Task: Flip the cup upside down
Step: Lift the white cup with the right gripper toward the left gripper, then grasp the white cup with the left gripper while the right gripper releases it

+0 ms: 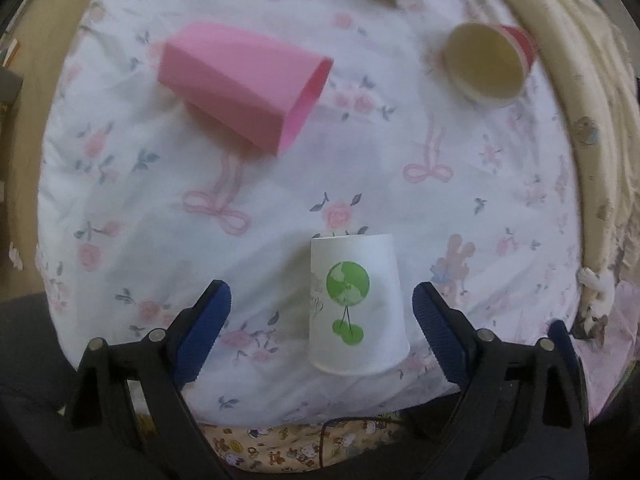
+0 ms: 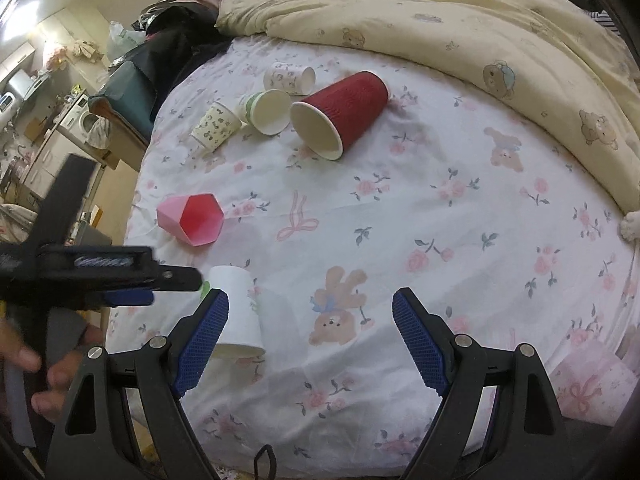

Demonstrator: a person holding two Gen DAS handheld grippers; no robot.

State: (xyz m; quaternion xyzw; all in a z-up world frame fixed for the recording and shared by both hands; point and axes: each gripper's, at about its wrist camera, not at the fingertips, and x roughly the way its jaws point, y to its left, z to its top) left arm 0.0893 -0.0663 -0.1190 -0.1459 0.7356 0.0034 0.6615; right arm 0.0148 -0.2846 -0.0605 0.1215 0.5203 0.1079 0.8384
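Note:
A white paper cup [image 1: 355, 304] with a green globe print stands upside down on the floral bedsheet [image 1: 280, 200], rim down. My left gripper [image 1: 322, 304] is open, its blue pads on either side of the cup and apart from it. The same cup shows in the right wrist view [image 2: 239, 312], just behind my right gripper's left pad [image 2: 202, 340]. My right gripper [image 2: 310, 312] is open and empty above the sheet. The left gripper [image 2: 120, 276] shows in the right wrist view at the left, beside the cup.
A pink faceted cup [image 1: 244, 84] lies on its side, also in the right wrist view [image 2: 192, 218]. A red ribbed cup [image 2: 340, 112] and three small paper cups [image 2: 256, 108] lie beyond. A cream duvet [image 2: 460, 28] covers the far side. The bed edge [image 2: 132, 208] drops off at the left.

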